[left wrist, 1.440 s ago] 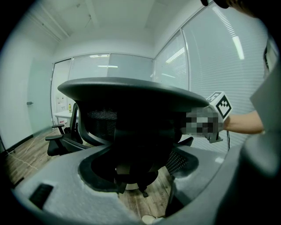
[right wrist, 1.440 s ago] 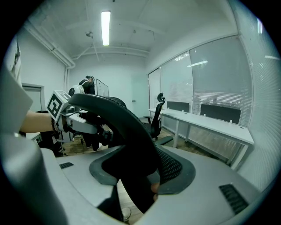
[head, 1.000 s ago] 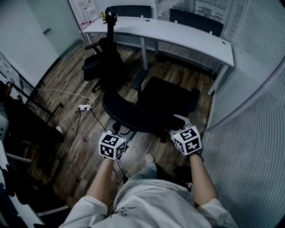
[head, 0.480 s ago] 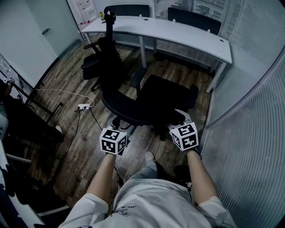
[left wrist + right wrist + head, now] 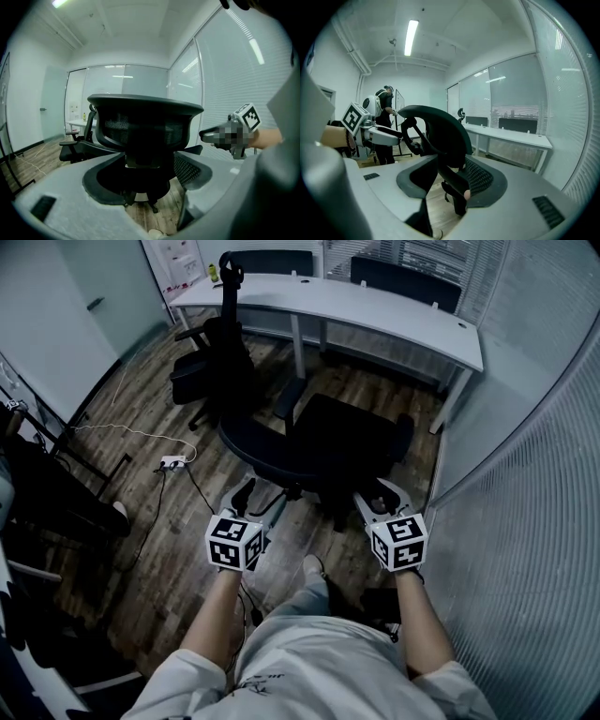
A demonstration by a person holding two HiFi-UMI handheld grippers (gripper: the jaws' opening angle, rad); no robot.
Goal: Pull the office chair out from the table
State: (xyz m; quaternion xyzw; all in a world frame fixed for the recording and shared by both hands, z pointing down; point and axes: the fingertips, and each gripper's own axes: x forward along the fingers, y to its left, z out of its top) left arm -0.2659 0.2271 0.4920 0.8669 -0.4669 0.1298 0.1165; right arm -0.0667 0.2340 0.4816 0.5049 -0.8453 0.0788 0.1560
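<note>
The office chair (image 5: 328, 442) stands on the floor (image 5: 169, 512), apart from the table (image 5: 375, 306)

The head camera looks down. Both gripper cameras face the office chair (image 5: 140, 123) close up (all see it).

two office chairs (image 5: 323, 446) (image 5: 214, 362), one table (image 5: 375, 307), two hand-held grippers (image 5: 258, 502) (image 5: 382, 499), one power strip (image 5: 172, 463)

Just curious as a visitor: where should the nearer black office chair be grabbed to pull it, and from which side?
Grip the curved top rim of the backrest, from behind, the person's side. The chair faces the table, so its back is nearest, and the rim looks thin.
</note>
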